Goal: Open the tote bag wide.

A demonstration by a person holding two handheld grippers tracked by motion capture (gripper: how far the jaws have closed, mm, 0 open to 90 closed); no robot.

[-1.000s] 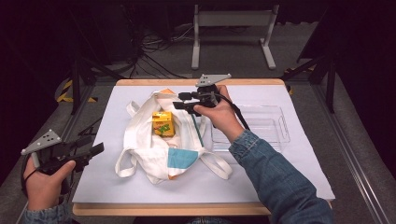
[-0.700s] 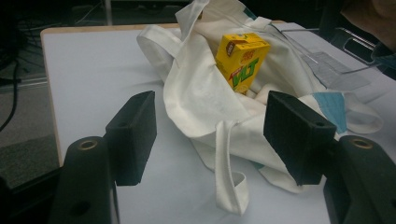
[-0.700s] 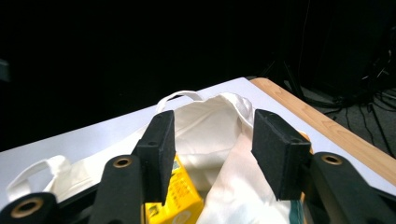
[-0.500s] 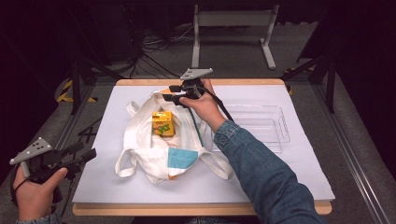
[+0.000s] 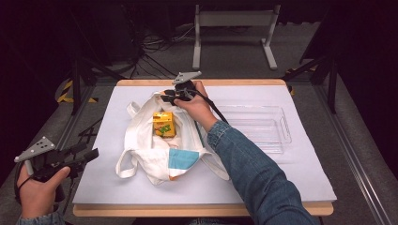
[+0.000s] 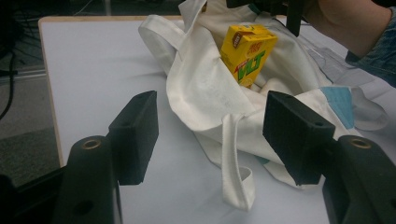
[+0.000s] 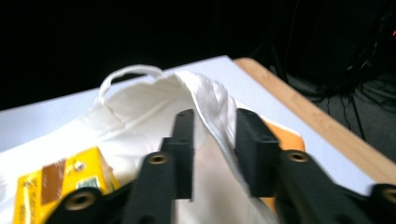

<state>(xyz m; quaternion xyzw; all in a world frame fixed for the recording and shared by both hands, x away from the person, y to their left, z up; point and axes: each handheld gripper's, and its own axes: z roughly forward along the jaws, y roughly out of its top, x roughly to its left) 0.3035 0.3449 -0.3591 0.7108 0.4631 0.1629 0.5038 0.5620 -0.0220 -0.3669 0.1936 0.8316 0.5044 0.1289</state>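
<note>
My right hand-held gripper (image 7: pixel 212 140) has just been closing on the bag (image 7: pixel 205 100) rim; a shallow pinch could slip. My left hand-held gripper (image 6: pixel 210 135) waits wide, empty.

A wooden desk (image 5: pixel 244 82) under a white sheet (image 5: pixel 117 178) stands on a grey floor (image 5: pixel 225 56) in a dark room — only the middle is lit. Behind it, a pale metal stand (image 5: pixel 234 21), loose cables (image 5: pixel 157 42) and yellow-black tape (image 5: pixel 65 91) at the left.
</note>
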